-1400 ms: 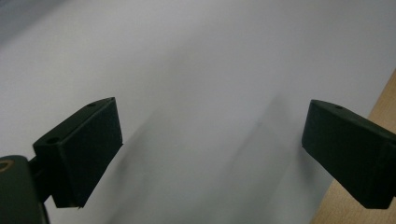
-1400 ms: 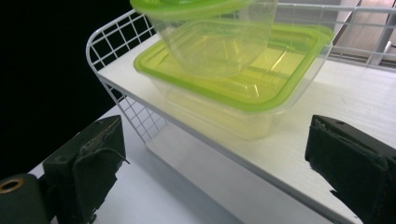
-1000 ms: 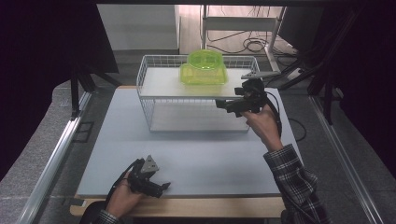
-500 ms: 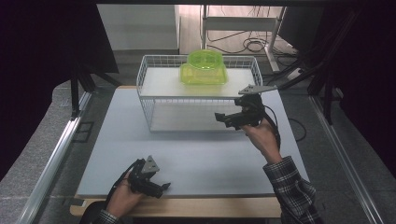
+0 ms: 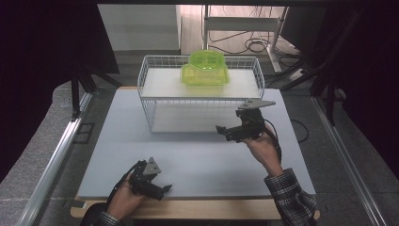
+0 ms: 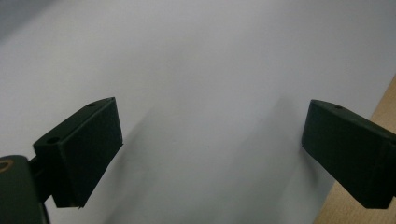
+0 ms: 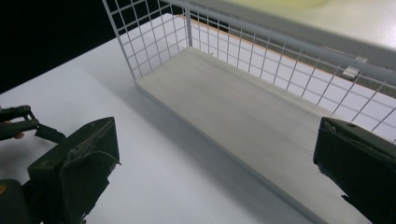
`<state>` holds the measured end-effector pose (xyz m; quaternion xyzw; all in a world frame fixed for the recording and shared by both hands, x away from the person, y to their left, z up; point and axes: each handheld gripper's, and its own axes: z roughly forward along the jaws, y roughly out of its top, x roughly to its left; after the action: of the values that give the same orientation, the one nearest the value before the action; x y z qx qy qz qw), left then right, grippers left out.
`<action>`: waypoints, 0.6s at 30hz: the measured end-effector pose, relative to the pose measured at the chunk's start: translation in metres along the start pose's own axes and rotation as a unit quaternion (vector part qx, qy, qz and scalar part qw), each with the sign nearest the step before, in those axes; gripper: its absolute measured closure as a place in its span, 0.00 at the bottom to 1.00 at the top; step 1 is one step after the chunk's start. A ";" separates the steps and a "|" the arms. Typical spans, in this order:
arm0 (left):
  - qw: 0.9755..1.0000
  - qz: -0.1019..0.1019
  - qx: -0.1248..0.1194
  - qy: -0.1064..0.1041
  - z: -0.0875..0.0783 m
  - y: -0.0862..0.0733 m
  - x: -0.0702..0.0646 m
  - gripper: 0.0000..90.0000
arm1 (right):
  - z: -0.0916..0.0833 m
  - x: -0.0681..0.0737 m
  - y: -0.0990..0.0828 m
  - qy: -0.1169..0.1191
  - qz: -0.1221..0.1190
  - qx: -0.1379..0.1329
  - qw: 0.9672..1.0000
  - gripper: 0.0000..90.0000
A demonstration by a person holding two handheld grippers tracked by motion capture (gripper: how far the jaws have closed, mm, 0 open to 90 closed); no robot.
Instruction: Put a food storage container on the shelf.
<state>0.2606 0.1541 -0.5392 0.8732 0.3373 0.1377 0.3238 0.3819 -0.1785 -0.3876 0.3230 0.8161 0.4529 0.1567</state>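
Observation:
A translucent green plastic container [image 5: 205,68] sits on the top shelf of a white wire rack [image 5: 145,101] at the back of the table. My right gripper [image 5: 226,133] hovers in front of the rack's right end, open and empty, pointing left. In the right gripper view, my right gripper [image 7: 219,158] has its jaws wide apart, with the pale lower shelf board [image 7: 243,116] beyond them. My left gripper [image 5: 162,190] rests low near the front edge, open and empty. In the left gripper view, my left gripper [image 6: 205,149] faces bare white table.
The white tabletop [image 5: 197,155] stretches between the rack and the wooden front edge [image 5: 211,209]. Metal rails [image 5: 56,155] run along both sides. Cables and a stand [image 5: 244,28] lie on the floor behind. My left gripper [image 7: 16,122] appears at the left of the right gripper view.
My right gripper has come down from the top shelf level and back toward the person, now low in front of the rack. The left gripper has stayed put.

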 end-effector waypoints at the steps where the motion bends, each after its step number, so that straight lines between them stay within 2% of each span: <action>1: 1.000 0.000 0.000 0.000 0.000 0.000 0.000 0.05 | 0.001 0.001 -0.003 0.000 0.001 0.002 1.000 0.00; 13: 1.000 -0.001 -0.001 -0.001 -0.001 0.000 0.000 0.05 | 0.006 -0.003 -0.038 -0.004 0.017 0.010 1.000 0.00; 18: 1.000 -0.001 -0.002 -0.002 -0.001 0.000 0.000 0.05 | 0.003 -0.005 -0.051 -0.012 0.022 0.014 1.000 0.00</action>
<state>0.2603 0.1546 -0.5385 0.8723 0.3373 0.1363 0.3268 0.3678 -0.1986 -0.4321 0.3484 0.8131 0.4411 0.1518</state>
